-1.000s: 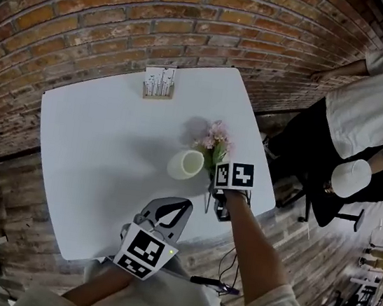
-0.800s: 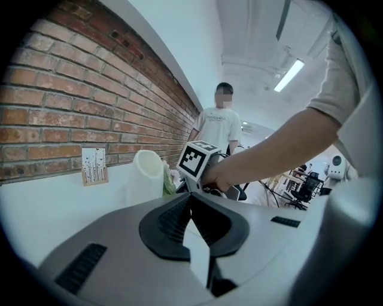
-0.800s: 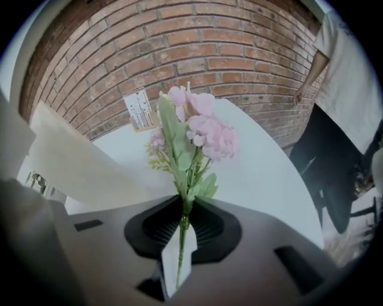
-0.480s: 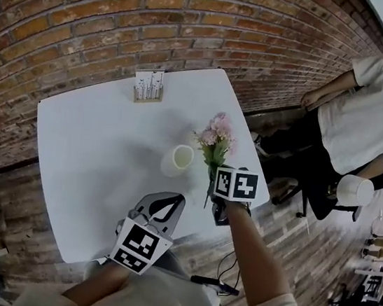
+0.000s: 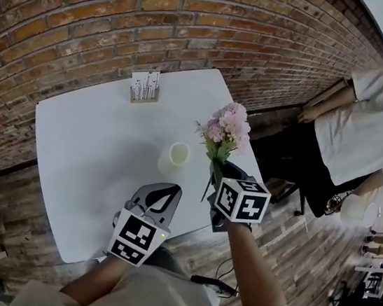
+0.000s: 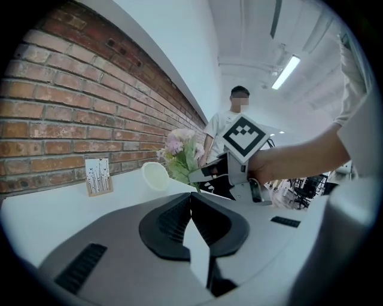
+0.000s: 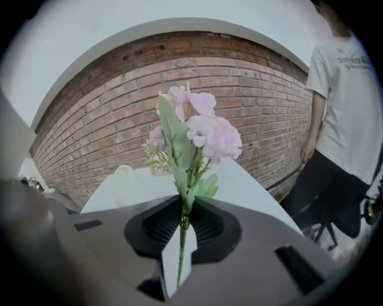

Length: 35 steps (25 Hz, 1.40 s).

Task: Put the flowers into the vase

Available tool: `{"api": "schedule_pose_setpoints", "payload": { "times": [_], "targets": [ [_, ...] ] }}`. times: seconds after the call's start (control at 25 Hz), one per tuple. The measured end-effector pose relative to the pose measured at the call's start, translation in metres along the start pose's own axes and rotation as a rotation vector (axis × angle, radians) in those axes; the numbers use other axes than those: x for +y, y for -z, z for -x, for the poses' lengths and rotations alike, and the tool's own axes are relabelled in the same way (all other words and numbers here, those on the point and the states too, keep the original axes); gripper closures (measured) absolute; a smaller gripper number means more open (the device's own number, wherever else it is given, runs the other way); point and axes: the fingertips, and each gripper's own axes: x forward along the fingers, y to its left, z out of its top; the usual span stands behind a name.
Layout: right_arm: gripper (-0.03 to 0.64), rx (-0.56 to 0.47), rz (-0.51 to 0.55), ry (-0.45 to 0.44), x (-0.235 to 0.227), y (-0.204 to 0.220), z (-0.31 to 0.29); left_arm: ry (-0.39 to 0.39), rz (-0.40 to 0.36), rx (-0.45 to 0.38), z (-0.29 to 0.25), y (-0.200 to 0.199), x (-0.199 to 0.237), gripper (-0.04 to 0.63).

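A bunch of pink flowers (image 5: 227, 127) with green leaves is held up over the white table's (image 5: 83, 169) right side. My right gripper (image 5: 220, 168) is shut on its stems. In the right gripper view the thin green stem runs down between the closed pads, with the blooms (image 7: 200, 131) upright above my right gripper (image 7: 182, 208). The small white vase (image 5: 177, 155) stands on the table just left of the flowers, empty and apart from them; it also shows as the vase (image 7: 124, 184) and the vase (image 6: 154, 176). My left gripper (image 5: 164, 194) hovers near the front edge, shut with nothing in it.
A small card stand (image 5: 144, 87) sits at the table's far edge by the brick wall. A person in a white shirt (image 5: 375, 129) stands to the right of the table, beside a chair. A wooden floor surrounds the table.
My right gripper has risen with the flowers, lifting them higher above the table beside the vase. The left gripper has stayed about where it was.
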Motion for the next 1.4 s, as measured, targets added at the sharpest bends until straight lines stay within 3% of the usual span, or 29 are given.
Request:
{"api": "schedule_pose_setpoints", "payload": {
  "times": [0.48, 1.4],
  "targets": [
    [0.568, -0.246, 0.092, -0.057, 0.047, -0.055, 0.049, -0.021, -0.016, -0.054, 0.009, -0.021, 0.006, 0.586],
    [0.568, -0.543, 0.211, -0.127, 0.109, -0.121, 0.094, -0.061, -0.042, -0.137, 0.036, -0.052, 0.013, 0.586]
  ]
}}
